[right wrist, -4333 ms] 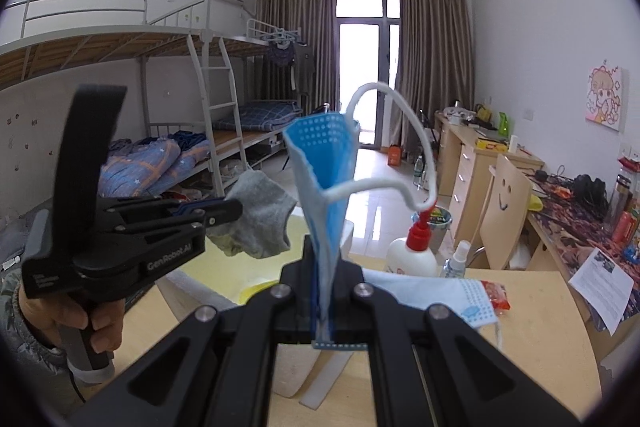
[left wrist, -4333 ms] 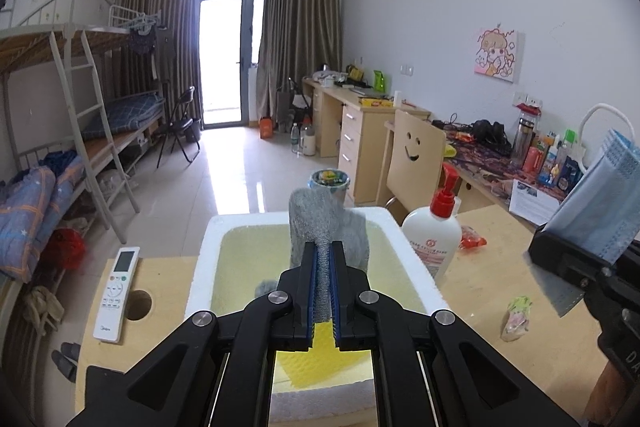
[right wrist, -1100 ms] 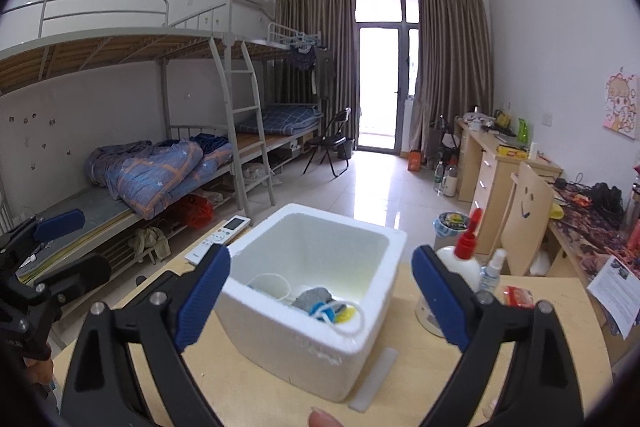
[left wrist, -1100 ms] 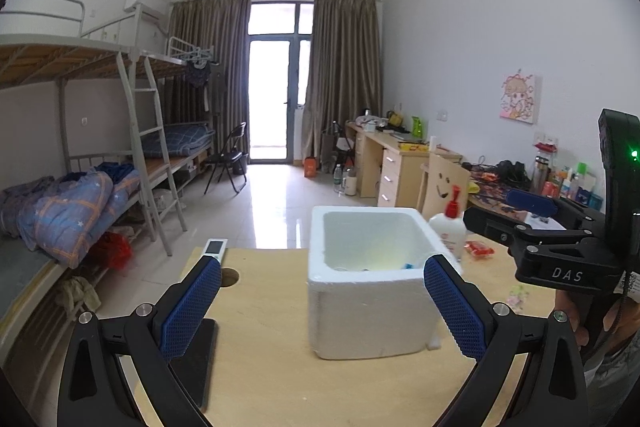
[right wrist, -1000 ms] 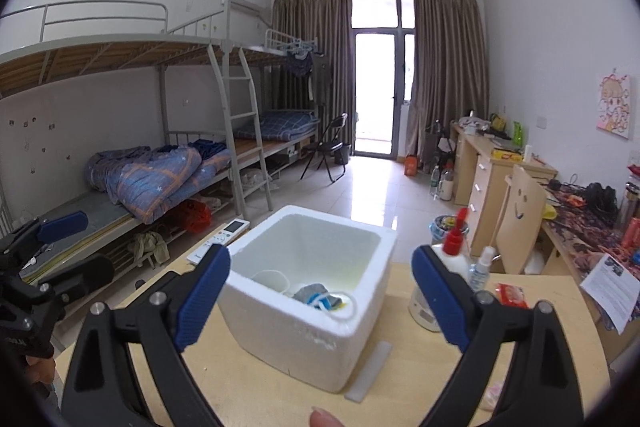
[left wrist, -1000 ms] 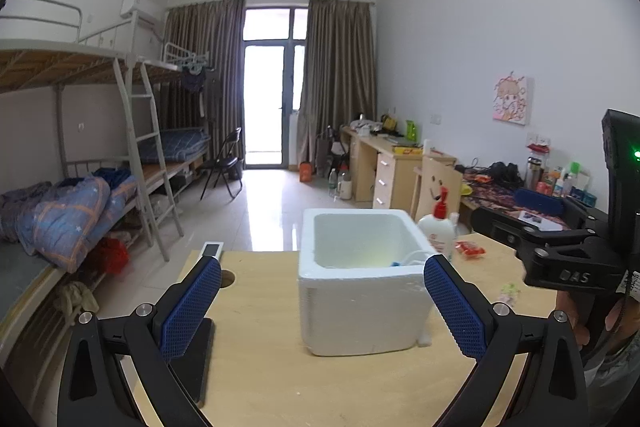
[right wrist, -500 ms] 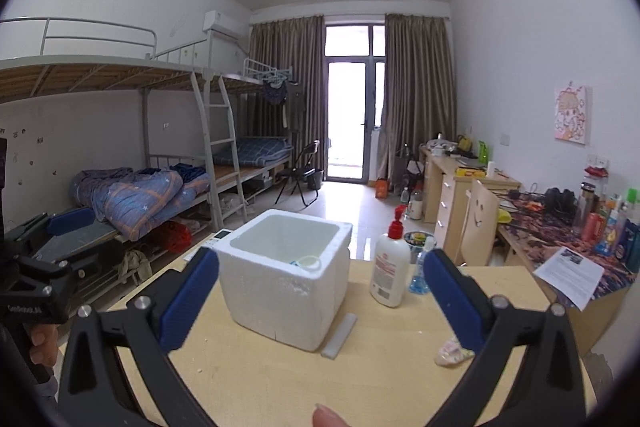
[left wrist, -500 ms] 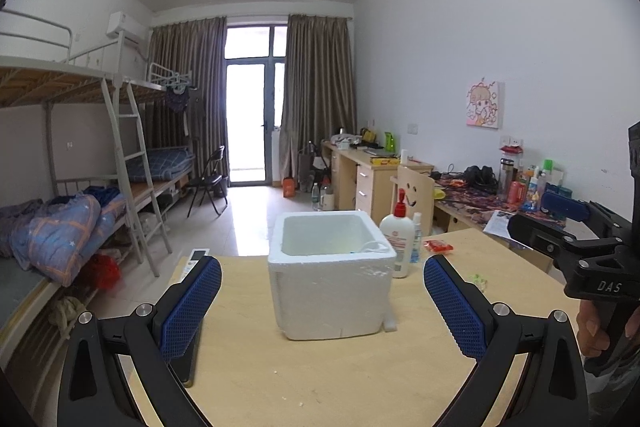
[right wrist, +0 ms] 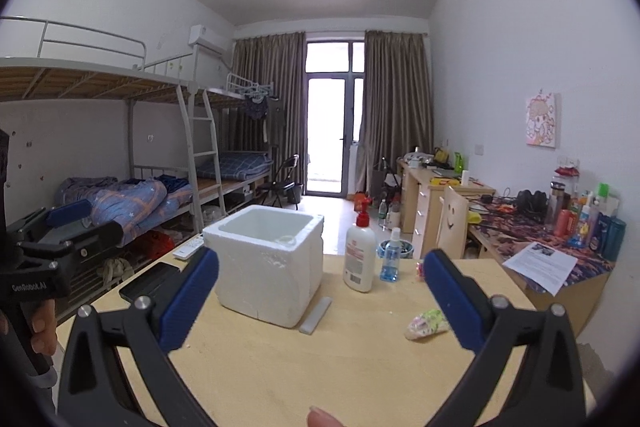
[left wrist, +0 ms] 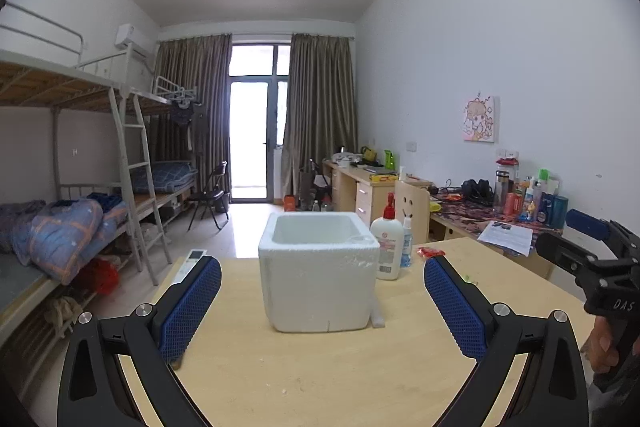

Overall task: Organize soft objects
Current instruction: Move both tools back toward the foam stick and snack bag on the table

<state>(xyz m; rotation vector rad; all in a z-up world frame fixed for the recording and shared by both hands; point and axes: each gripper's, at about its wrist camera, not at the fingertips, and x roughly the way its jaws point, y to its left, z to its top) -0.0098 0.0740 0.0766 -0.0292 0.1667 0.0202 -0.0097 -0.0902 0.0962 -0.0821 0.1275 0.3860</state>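
The white foam box (left wrist: 320, 283) stood upright on the wooden table (left wrist: 340, 375), mouth facing up, no clear long axis. Left gripper (left wrist: 322, 307) and right gripper (right wrist: 320, 301) hung before it, jaws spread wide, holding nothing

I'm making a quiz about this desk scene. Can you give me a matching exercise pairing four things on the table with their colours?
Things:
1. foam box
2. pump bottle's cap
3. small spray bottle
4. gripper pads

Colours:
A. red
B. dark blue
C. white
D. clear light blue

Pairs: 1-C, 2-A, 3-D, 4-B
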